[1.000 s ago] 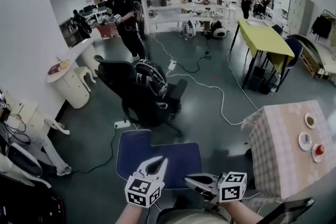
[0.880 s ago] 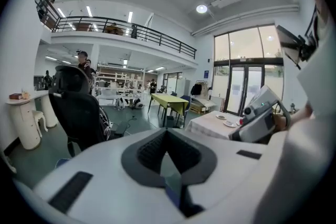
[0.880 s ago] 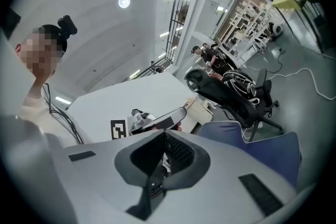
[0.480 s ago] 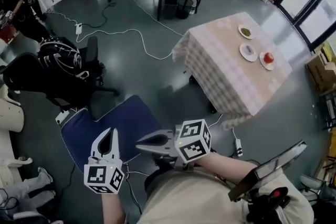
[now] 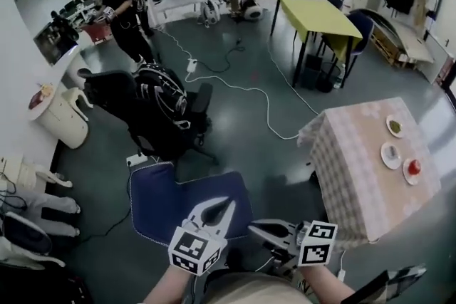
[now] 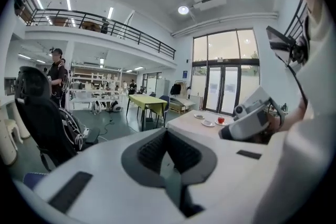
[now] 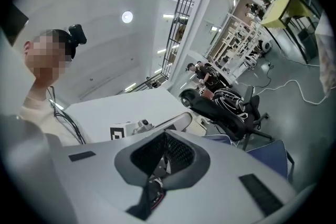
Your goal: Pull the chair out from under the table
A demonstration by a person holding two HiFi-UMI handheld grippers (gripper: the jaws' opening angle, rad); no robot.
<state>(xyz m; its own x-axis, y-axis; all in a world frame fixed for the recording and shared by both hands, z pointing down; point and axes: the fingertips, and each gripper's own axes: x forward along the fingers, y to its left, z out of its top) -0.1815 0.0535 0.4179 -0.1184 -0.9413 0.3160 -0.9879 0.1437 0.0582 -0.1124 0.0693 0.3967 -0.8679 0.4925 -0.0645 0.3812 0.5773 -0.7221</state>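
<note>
Showing square markers (image 5: 319, 243), left gripper (image 5: 226, 202) and right gripper (image 5: 254, 228) have jaws together.

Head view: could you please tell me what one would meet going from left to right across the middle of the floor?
White round stand → black office chair → table with the checked cloth. The blue mat and the yellow-green table are left out because they overlap these sideways.
</note>
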